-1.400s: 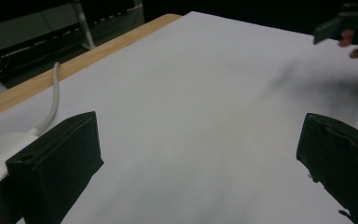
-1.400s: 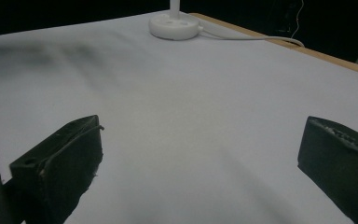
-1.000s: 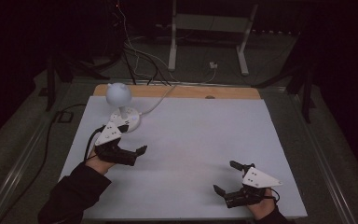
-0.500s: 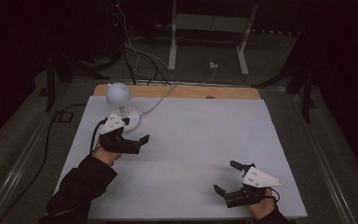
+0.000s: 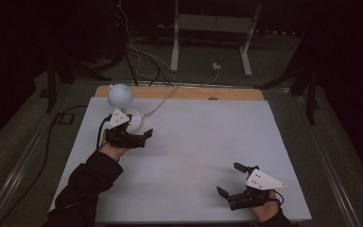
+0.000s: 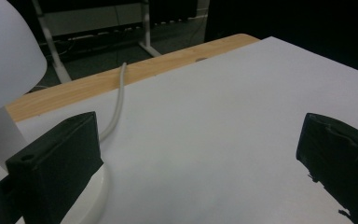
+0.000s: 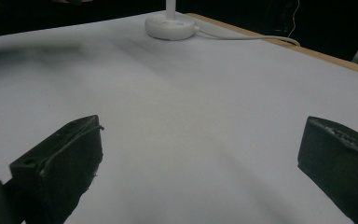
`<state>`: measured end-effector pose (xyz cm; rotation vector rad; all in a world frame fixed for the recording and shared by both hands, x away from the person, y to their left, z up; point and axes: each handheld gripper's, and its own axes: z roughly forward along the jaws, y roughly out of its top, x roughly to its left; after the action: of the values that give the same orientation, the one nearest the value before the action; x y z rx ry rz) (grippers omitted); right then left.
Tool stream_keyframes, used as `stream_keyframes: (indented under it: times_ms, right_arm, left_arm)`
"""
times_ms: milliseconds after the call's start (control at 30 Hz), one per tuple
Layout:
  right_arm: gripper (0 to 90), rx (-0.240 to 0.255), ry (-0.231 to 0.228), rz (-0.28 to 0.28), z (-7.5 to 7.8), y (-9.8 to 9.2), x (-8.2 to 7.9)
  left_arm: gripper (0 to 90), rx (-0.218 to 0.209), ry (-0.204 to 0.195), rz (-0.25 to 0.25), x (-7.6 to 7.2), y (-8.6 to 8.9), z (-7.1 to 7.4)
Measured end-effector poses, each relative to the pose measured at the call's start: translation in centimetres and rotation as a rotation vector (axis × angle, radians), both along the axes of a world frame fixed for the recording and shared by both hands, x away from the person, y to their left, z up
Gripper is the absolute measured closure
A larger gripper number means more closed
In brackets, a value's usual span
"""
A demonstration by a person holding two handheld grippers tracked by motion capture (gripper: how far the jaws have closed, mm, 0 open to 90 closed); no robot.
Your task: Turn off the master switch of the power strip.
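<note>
A small white lamp stands at the table's far left, with a round shade (image 5: 119, 96) over a disc base (image 5: 135, 123). My left gripper (image 5: 140, 129) is open right beside that base. In the left gripper view the shade (image 6: 4, 51) looms at the left, and the base (image 6: 95, 193) sits against the left jaw, with nothing between the jaws of the gripper (image 6: 198, 163). My right gripper (image 5: 228, 178) rests open near the front right edge, holding nothing. From there the lamp base (image 7: 170, 25) is far off across the sheet, beyond the gripper (image 7: 200, 163).
A white sheet (image 5: 198, 137) covers the table, with a strip of bare wood (image 5: 184, 92) along the back. The lamp's white cable (image 5: 158, 105) runs off the back edge to the floor. Dark stands and more cables (image 5: 137, 52) lie behind the table.
My left gripper has moved forward across the sheet up to the lamp base. The right gripper has stayed still.
</note>
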<state>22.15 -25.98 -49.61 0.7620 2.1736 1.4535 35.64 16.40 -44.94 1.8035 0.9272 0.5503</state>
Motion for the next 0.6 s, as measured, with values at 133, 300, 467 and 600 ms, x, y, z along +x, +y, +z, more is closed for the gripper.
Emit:
stream_keyframes:
  times_ms: [133,300,467,600]
  right_arm:
    - [0.0,0.005,0.001,-0.004,0.0,-0.1,0.0]
    - [0.0,0.004,-0.003,-0.006,0.0,-0.1,0.0]
    - [0.0,0.005,-0.002,-0.008,0.1,-0.1,0.0]
    - [0.0,0.003,-0.005,-0.008,0.1,-0.2,0.0]
  left_arm:
    - [8.0,-0.006,0.003,0.027,0.5,0.2,-0.1]
    - [17.3,0.021,0.009,0.111,1.7,0.4,-0.4]
    - [29.9,0.021,-0.012,0.147,2.4,0.6,-0.8]
    - [42.6,0.026,-0.021,0.156,2.8,0.8,-1.1]
